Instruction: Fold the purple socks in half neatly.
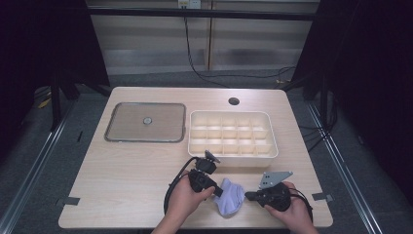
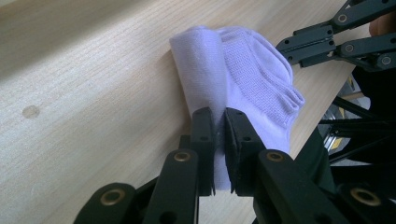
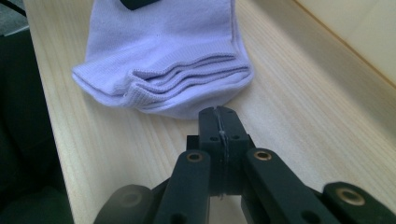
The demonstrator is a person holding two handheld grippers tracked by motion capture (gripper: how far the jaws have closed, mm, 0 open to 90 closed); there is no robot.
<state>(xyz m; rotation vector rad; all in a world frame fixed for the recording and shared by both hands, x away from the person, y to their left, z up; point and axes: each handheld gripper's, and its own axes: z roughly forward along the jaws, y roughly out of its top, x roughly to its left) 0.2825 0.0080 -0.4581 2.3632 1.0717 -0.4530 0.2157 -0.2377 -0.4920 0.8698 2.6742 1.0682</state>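
A folded pale lilac sock (image 1: 230, 197) lies near the table's front edge, between my two grippers. My left gripper (image 1: 217, 191) comes in from the sock's left. In the left gripper view its jaws (image 2: 217, 119) pinch a raised fold of the sock (image 2: 252, 79). My right gripper (image 1: 247, 196) sits just right of the sock. In the right gripper view its jaws (image 3: 218, 114) are pressed together with nothing between them, their tips right at the sock's rounded edge (image 3: 163, 51). The right gripper's black linkage (image 2: 336, 44) lies beyond the sock in the left gripper view.
A cream box with several compartments (image 1: 233, 152) stands just behind the grippers. A clear rectangular lid with a centre knob (image 1: 145, 122) lies to its left. A cable hole (image 1: 234, 101) is at the back of the wooden table (image 1: 122, 185).
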